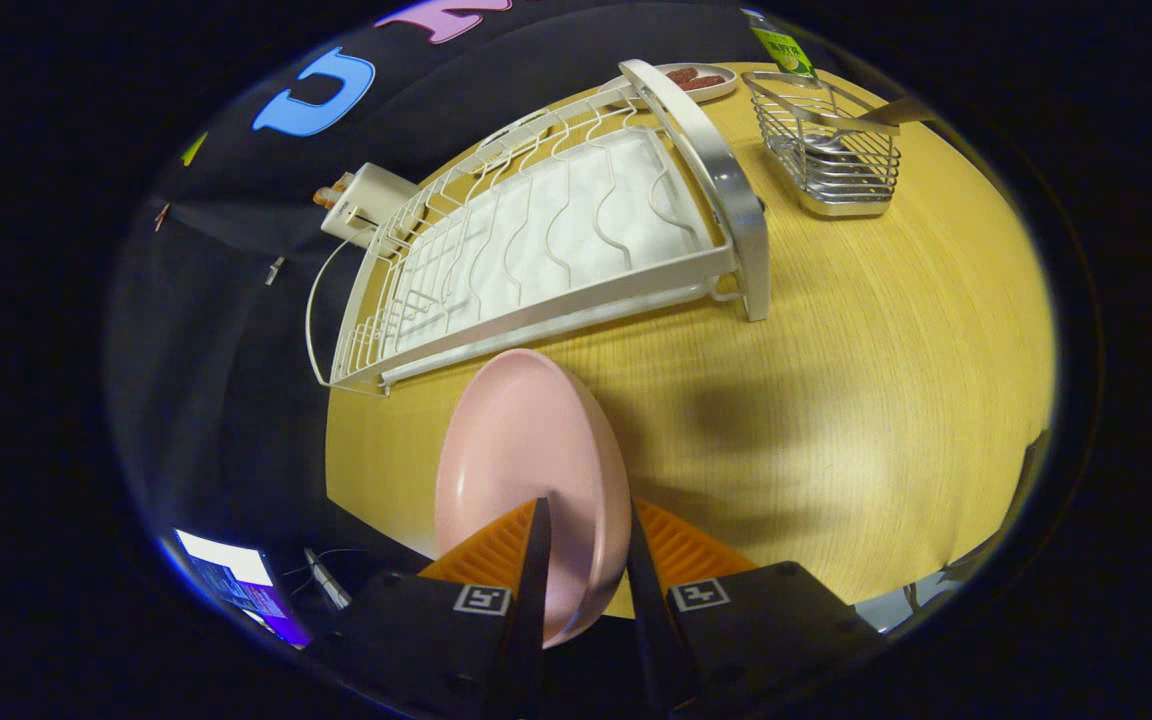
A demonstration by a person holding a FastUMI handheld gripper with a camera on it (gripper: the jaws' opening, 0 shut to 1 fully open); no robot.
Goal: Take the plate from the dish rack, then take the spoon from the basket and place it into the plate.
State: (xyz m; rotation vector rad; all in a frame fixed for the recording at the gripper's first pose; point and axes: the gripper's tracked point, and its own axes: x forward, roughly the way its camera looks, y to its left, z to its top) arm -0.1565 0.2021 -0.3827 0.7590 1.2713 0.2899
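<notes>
A pink plate (526, 450) stands on edge between my fingers, held above the wooden table (886, 400). My gripper (584, 520) is shut on the plate, one finger on each face near its rim. Beyond the plate lies the white wire dish rack (556, 240) with nothing standing in it. Farther off, to the right of the rack, a metal wire basket (831, 150) holds a spoon (891, 112) whose handle sticks out over its rim.
A small plate with brown food (701, 80) sits behind the rack. A white box (368, 200) stands at the rack's far left end. A bottle with a green label (781, 45) is behind the basket. A lit screen (236, 580) sits below the table's near left corner.
</notes>
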